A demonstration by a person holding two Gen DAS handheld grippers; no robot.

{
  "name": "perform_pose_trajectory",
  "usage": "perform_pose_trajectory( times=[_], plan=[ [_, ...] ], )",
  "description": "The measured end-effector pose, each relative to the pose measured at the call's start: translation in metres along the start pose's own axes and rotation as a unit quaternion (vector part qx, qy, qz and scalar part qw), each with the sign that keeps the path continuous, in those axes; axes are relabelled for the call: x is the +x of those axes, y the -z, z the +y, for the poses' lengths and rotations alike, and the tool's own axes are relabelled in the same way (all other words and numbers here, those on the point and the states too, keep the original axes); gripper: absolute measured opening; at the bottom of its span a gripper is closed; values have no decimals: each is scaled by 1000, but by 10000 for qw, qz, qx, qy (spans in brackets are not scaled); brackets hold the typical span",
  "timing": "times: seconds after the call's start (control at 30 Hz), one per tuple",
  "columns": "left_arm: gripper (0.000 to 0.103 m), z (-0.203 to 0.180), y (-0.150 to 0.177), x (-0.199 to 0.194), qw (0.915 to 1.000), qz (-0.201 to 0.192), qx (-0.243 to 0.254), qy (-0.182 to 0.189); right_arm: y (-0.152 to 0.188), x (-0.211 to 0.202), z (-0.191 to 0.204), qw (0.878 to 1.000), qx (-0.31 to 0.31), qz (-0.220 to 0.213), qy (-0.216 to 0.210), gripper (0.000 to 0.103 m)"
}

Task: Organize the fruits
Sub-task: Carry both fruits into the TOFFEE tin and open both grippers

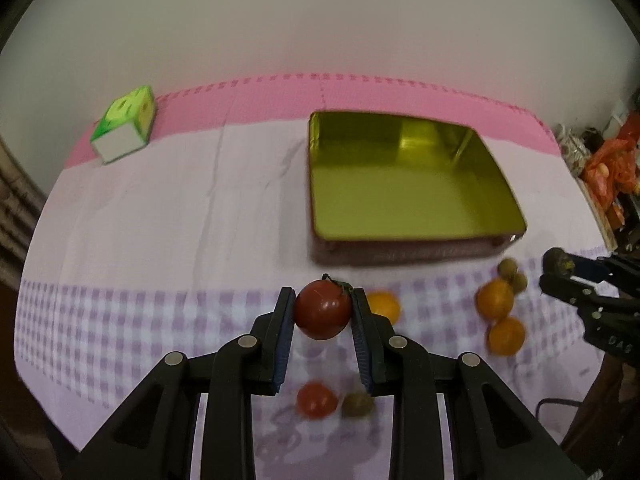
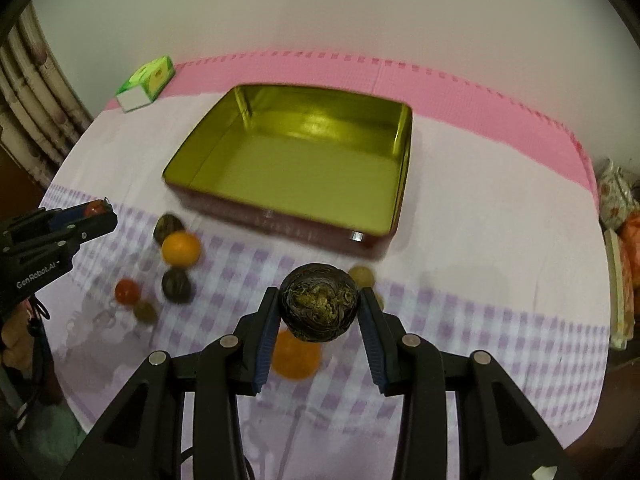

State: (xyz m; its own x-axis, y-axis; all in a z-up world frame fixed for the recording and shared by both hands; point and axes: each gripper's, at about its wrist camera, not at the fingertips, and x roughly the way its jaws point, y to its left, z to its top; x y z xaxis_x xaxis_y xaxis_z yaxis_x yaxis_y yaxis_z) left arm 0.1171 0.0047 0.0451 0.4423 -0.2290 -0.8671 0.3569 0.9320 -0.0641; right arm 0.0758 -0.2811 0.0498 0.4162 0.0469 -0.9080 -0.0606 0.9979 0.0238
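My left gripper [image 1: 322, 312] is shut on a red tomato [image 1: 322, 309] and holds it above the checked cloth, just short of the empty gold tin [image 1: 400, 196]. My right gripper [image 2: 319, 306] is shut on a dark wrinkled round fruit [image 2: 318, 300], also above the cloth in front of the tin [image 2: 296, 168]. On the cloth lie oranges [image 1: 495, 299] [image 2: 181, 249], another tomato [image 1: 316, 400] [image 2: 127, 290], dark round fruits [image 2: 176, 286] and small brown fruits [image 1: 508, 268] [image 2: 361, 276]. An orange [image 2: 296, 354] lies under my right gripper.
A green tissue box [image 1: 124, 128] [image 2: 146, 80] stands at the back left on the pink mat. Bags and clutter [image 1: 608, 164] sit past the table's right edge. The left gripper also shows at the left of the right wrist view [image 2: 94, 210].
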Motion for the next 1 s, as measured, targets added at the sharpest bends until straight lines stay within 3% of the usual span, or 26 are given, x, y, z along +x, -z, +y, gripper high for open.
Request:
perform_pose_trajectory(
  times=[0.23, 0.4, 0.67, 1.0],
  plan=[
    [29, -15, -40, 21, 9995, -134, 24, 272, -29, 15, -6, 9999, 11, -102, -9, 37],
    [29, -33, -58, 51, 10000, 13, 34, 64, -50, 31, -8, 9999, -5, -125, -9, 37],
    [29, -58, -62, 90, 9993, 340, 139, -73, -69, 68, -7, 9999, -20, 118, -29, 37],
    [29, -53, -67, 119, 9980, 605, 86, -181, -74, 95, -9, 9993, -1, 381, -27, 37]
  ],
)
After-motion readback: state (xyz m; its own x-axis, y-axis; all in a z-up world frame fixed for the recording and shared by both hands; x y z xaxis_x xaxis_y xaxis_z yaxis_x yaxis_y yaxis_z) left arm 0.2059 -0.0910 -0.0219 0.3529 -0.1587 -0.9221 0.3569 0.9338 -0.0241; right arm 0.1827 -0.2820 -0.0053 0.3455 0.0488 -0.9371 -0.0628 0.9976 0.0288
